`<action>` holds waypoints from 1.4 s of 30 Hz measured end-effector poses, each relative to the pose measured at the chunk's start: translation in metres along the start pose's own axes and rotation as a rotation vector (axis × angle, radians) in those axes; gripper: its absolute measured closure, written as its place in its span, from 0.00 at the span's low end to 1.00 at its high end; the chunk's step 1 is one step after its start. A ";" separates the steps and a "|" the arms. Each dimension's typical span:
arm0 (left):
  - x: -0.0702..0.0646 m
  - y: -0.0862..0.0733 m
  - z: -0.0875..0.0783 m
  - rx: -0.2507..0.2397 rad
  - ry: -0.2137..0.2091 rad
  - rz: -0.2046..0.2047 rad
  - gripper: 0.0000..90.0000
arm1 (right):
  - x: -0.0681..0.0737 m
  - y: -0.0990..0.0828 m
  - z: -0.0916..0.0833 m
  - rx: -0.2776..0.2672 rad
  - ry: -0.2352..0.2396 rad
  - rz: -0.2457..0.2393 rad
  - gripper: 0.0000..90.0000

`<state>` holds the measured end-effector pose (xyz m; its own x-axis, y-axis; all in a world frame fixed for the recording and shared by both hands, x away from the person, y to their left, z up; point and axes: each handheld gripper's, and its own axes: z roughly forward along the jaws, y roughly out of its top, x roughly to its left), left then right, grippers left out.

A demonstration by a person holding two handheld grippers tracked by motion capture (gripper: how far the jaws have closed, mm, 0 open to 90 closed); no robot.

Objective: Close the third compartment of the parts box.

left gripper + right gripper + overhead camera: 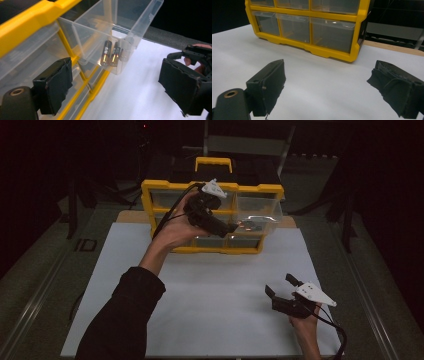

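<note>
Batteries [110,53] in clear drawer [120,22], white tabletop [220,300]

The cabinet [212,215] has a yellow plastic frame that looks smooth and a bit shiny, and its drawer [117,30] is clear, glossy plastic you can see right through. The batteries [111,53] inside it look like shiny metal, dark with gold ends. The mat [210,295] on the table is white, flat and matt like paper, a strip of bare wood [392,47] shows at its far edge, and the left gripper [117,87] and right gripper [327,87] have black pads that look soft, rough and torn at the edges.
</note>
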<state>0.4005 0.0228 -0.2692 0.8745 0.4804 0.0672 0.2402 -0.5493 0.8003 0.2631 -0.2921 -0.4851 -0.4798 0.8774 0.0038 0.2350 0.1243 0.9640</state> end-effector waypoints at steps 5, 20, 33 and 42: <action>-0.003 -0.005 0.002 -0.001 -0.016 0.005 0.17 | 0.000 0.000 0.000 -0.001 -0.001 0.000 0.12; -0.014 -0.015 0.014 -0.021 -0.082 0.026 0.57 | 0.000 0.000 -0.001 -0.001 -0.002 0.003 0.12; -0.023 -0.013 0.025 -0.049 -0.043 0.026 1.00 | -0.001 0.000 -0.001 -0.002 -0.003 0.004 0.13; -0.024 -0.013 0.029 -0.091 -0.014 -0.018 1.00 | -0.001 0.000 -0.001 -0.003 -0.003 0.006 0.13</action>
<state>0.3889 -0.0010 -0.2985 0.8762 0.4799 0.0444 0.2177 -0.4762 0.8520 0.2629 -0.2929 -0.4848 -0.4760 0.8794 0.0085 0.2354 0.1182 0.9647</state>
